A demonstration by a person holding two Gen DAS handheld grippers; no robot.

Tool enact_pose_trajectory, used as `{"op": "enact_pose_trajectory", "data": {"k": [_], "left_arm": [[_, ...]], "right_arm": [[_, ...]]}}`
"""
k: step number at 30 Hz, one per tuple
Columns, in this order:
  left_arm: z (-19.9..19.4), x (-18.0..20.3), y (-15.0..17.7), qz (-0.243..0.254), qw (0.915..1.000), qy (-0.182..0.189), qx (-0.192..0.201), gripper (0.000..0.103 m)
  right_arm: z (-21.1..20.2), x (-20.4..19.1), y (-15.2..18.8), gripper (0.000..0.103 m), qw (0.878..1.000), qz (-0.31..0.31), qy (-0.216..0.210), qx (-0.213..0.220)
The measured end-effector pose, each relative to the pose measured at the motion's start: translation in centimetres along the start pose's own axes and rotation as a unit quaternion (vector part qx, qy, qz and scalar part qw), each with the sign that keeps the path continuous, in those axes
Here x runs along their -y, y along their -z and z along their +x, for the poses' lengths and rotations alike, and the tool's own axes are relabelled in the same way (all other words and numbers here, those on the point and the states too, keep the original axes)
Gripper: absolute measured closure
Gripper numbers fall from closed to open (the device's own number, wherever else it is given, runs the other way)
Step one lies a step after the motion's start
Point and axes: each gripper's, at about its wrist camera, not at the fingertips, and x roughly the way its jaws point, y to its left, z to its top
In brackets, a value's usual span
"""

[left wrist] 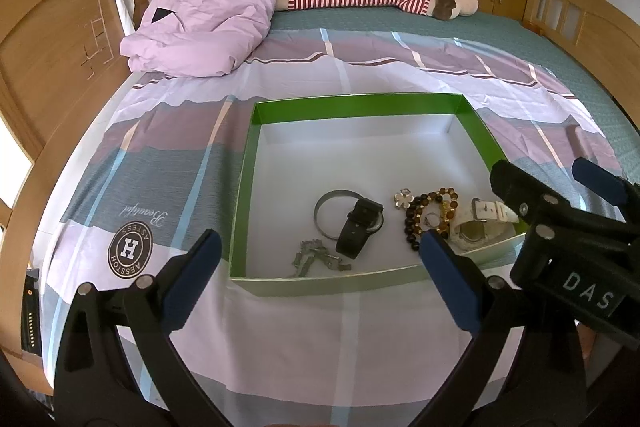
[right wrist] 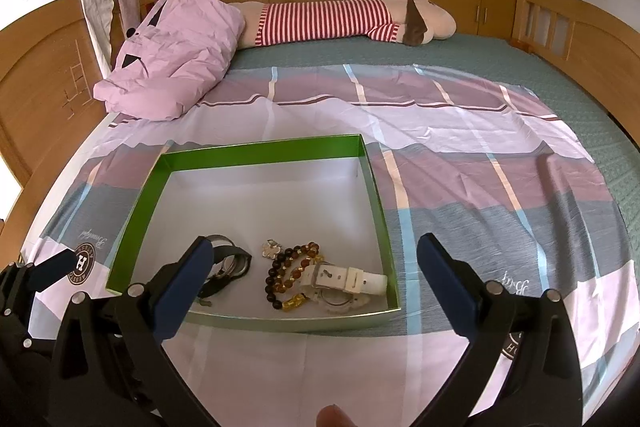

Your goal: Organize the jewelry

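All the jewelry (left wrist: 424,219) lies together inside the green box (left wrist: 360,103), by its near edge, so it looks put away. The left gripper (left wrist: 316,267) and right gripper (right wrist: 312,267) both hang wide open, holding nothing, just before that near edge.

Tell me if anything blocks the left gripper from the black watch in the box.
Only the box's low near wall lies between the open left hand-held gripper and the black watch. The space above it looks open.

wrist views, near, sharing green box (left wrist: 478,131)
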Motion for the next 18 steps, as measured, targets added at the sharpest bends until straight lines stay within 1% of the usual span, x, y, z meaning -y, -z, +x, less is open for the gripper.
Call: {"op": "enact_pose_trajectory", "data": {"k": [18], "left_arm": [[-0.04,0.08,0.0,-0.001,1.0,-0.001,-0.001,0.002]], "right_arm": [[-0.04,-0.85,0.36,0.001,1.0,-0.011,0.001,0.0]]}}
